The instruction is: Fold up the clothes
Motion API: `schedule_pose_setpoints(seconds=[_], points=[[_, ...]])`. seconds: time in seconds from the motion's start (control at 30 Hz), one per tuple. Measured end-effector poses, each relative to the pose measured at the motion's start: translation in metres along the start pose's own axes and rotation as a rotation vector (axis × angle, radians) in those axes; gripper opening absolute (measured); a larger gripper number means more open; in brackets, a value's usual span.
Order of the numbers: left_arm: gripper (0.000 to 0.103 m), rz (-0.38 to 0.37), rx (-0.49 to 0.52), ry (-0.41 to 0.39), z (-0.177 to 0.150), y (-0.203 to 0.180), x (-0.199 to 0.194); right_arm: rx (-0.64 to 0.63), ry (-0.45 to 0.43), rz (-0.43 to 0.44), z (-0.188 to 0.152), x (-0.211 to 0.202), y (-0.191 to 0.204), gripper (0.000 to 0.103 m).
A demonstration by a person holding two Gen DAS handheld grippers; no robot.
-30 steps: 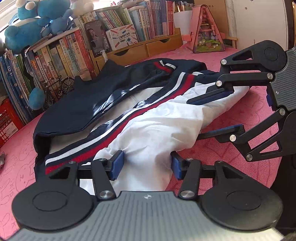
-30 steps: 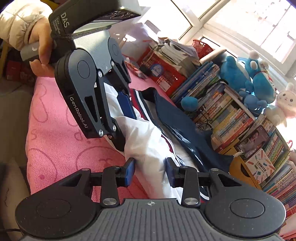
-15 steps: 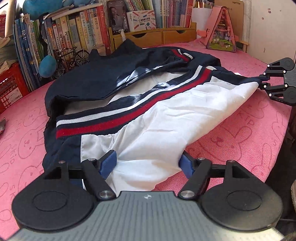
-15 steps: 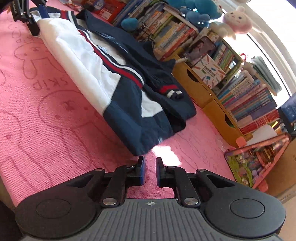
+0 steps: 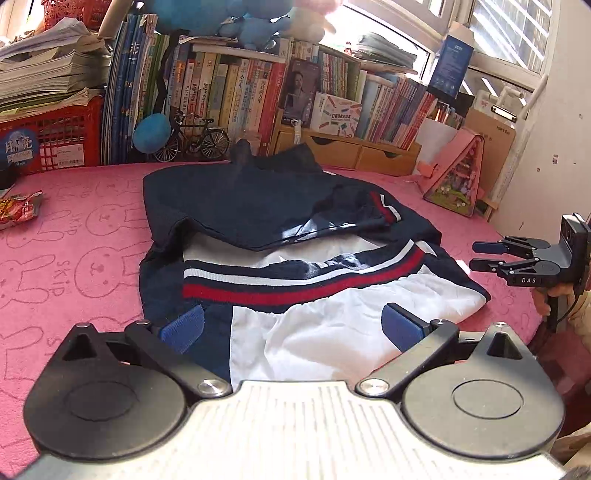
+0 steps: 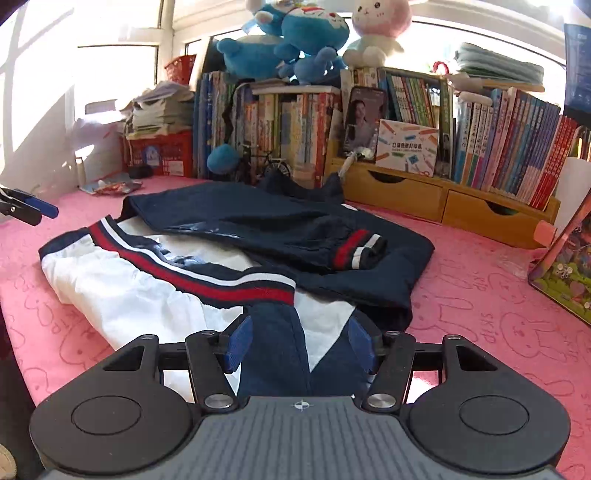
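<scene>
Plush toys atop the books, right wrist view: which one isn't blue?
The bunny, rightmost: white and pink, while the plushes beside it are blue.

The left wrist camera sits low at the near edge of the pink rabbit-print cloth-covered surface, looking slightly downward and across it toward the row of upright books along the far edge, close over the navy, white and red-striped jacket. The right wrist camera looks from the same near edge, further toward the right-hand corner, facing the same way and equally close. Both views share the jacket, cloth-covered surface and books.
</scene>
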State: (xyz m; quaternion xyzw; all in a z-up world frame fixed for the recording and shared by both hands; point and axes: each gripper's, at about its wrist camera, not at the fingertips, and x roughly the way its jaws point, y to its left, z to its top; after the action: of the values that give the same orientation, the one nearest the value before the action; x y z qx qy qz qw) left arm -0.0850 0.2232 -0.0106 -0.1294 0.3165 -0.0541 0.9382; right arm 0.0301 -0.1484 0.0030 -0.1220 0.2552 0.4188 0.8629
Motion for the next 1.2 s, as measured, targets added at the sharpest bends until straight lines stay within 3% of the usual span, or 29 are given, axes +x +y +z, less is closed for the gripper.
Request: schedule_pose_setpoints(seconds=[0.07,0.2,0.4,0.6,0.73,0.8,0.83,0.87,0.93,1.1,1.2], points=[[0.103,0.013,-0.025,0.02,0.001,0.01,0.018,0.037,0.018,0.036,0.01,0.02,-0.004,0.068],[0.103,0.037,-0.031,0.04,0.0,0.021,0.045,0.068,0.09,0.056,0.012,0.057,-0.008,0.069],[0.103,0.059,0.075,0.035,-0.007,0.017,0.06,0.084,0.12,0.119,0.007,0.076,-0.004,0.069],[0.101,0.056,0.089,0.047,-0.013,0.017,0.069,0.08,0.135,0.134,0.003,0.087,0.001,0.069],[0.091,0.075,0.072,0.024,-0.014,0.017,0.063,0.063,0.125,0.125,-0.002,0.082,0.006,0.06],[0.079,0.097,0.051,0.006,-0.013,0.017,0.058,0.06,0.121,0.119,-0.003,0.077,0.008,0.052],[0.064,0.117,0.042,-0.005,-0.012,0.017,0.055,0.052,0.115,0.114,-0.004,0.074,0.011,0.045],[0.057,0.129,0.032,-0.014,-0.011,0.018,0.052,0.043,0.109,0.108,-0.004,0.071,0.013,0.04],[0.05,0.132,0.016,-0.033,-0.009,0.019,0.046,0.014,0.089,0.095,-0.004,0.063,0.017,0.037],[0.046,0.119,0.055,-0.028,-0.007,0.016,0.044,-0.016,0.033,0.072,-0.001,0.042,0.02,0.033],[0.054,0.103,0.057,-0.008,-0.007,0.015,0.05,-0.002,0.019,0.067,0.0,0.037,0.016,0.032]])
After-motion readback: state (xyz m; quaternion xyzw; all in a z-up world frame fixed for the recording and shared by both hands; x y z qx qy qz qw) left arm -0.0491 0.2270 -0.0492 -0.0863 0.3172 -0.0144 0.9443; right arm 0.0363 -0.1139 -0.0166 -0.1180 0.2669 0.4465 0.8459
